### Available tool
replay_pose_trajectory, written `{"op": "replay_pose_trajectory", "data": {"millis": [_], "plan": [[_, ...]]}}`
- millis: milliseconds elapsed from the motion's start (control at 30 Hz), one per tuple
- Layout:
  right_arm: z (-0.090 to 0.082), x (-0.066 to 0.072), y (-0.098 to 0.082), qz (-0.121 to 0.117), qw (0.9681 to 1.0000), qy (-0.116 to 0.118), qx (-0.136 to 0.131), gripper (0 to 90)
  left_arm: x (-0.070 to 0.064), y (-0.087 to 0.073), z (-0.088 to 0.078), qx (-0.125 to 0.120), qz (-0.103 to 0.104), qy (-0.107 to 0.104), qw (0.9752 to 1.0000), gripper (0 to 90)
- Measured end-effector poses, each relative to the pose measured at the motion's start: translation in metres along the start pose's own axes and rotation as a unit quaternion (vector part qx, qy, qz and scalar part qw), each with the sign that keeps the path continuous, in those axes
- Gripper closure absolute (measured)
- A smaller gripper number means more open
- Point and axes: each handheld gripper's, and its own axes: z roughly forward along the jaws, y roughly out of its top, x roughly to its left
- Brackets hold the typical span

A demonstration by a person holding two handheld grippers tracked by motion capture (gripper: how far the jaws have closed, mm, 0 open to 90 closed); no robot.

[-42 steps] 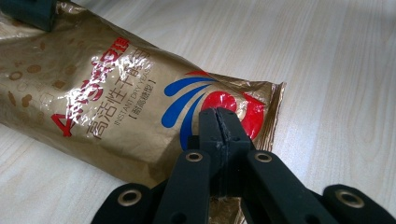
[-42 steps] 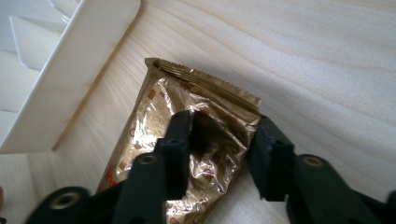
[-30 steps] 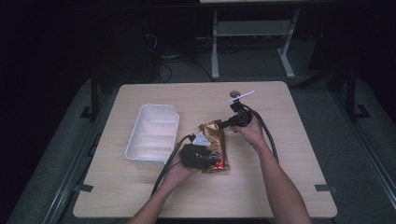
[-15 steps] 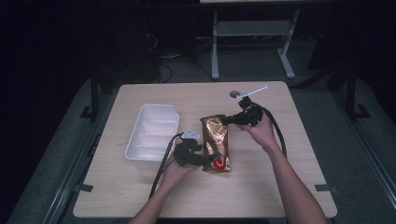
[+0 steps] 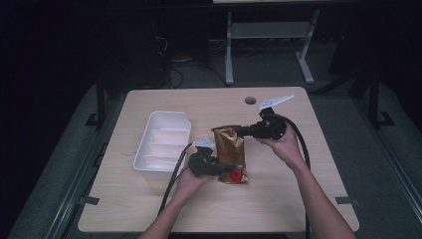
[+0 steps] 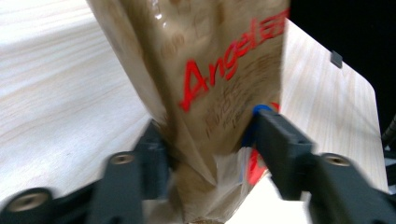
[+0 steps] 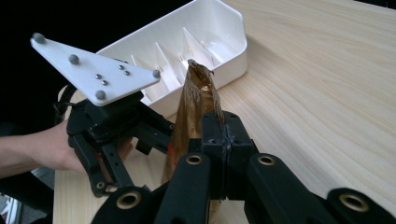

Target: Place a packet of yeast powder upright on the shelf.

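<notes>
Two tools clamp gold pouch (image 5: 230, 152) (upright) beside white tray (image 5: 161, 144)

**A:** What am I looking at on my left gripper (image 5: 215, 167)?

**B:** A black body with two black jaws, each carrying a brass-coloured screw at its hinge; one jaw has a blue pad at its tip. A grey three-cornered plate (image 7: 93, 70) sits on top, dotted with small grey balls at its corners and small screws near its middle. A black cable (image 5: 171, 181) trails from it.

**A:** And my right gripper (image 7: 219, 135)?

**B:** The same build as I see it: black jaws with four brass-coloured screws across the linkage, a three-cornered plate (image 5: 275, 100) and a thick black cable (image 5: 301, 144). My forearms are bare, with no sleeves.
</notes>
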Motion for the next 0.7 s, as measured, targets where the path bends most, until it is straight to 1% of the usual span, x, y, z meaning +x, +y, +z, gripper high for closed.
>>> {"op": "replay_pose_trajectory", "data": {"millis": [33,67,133,267,333,367,433,467,500,533,567,633,700], "plan": [[0.0,0.0,0.0,0.0,1.0,0.0,0.0,88.9,0.0,0.0,0.0,0.0,0.0,0.0,1.0,56.8],[-0.002,0.003,-0.001,-0.005,1.0,0.001,0.0,87.3,-0.001,0.0,-0.001,0.001,0.003,0.0,1.0,60.2],[-0.004,0.003,-0.003,-0.007,1.0,-0.002,-0.001,85.4,-0.002,0.0,-0.003,0.0,0.008,0.002,1.0,65.1],[-0.008,0.001,-0.008,0.002,0.9999,0.008,-0.008,78.9,-0.005,0.001,-0.004,0.0,0.02,0.004,0.9998,72.2],[-0.009,-0.001,-0.011,0.004,0.9998,0.015,-0.011,75.8,-0.009,0.001,-0.004,0.001,0.033,0.008,0.9994,73.4],[-0.01,-0.001,-0.012,0.004,0.9997,0.02,-0.012,71.9,-0.009,0.001,-0.004,0.001,0.038,0.008,0.9993,73.9],[-0.01,-0.003,-0.014,0.008,0.9994,0.032,-0.007,64.0,-0.011,0.001,-0.004,-0.001,0.043,0.009,0.999,74.6],[-0.01,-0.003,-0.014,0.008,0.9994,0.032,-0.007,64.0,-0.011,0.001,-0.004,-0.001,0.043,0.009,0.999,74.7],[-0.009,-0.002,-0.016,0.002,0.9995,0.033,-0.003,59.6,-0.012,0.001,-0.004,0.0,0.047,0.01,0.9988,74.8],[-0.009,-0.002,-0.016,0.002,0.9995,0.033,-0.003,59.6,-0.012,0.001,-0.004,0.0,0.047,0.01,0.9988,74.9],[-0.004,-0.001,-0.018,-0.003,0.9994,0.035,0.006,55.0,-0.013,0.001,-0.005,0.001,0.051,0.011,0.9987,75.0],[0.0,-0.001,-0.019,-0.01,0.9992,0.037,0.01,52.2,-0.013,0.001,-0.005,0.003,0.053,0.011,0.9985,75.0],[0.003,0.0,-0.02,-0.012,0.999,0.042,0.012,50.9,-0.015,0.001,-0.006,0.004,0.056,0.011,0.9984,75.1]]}}
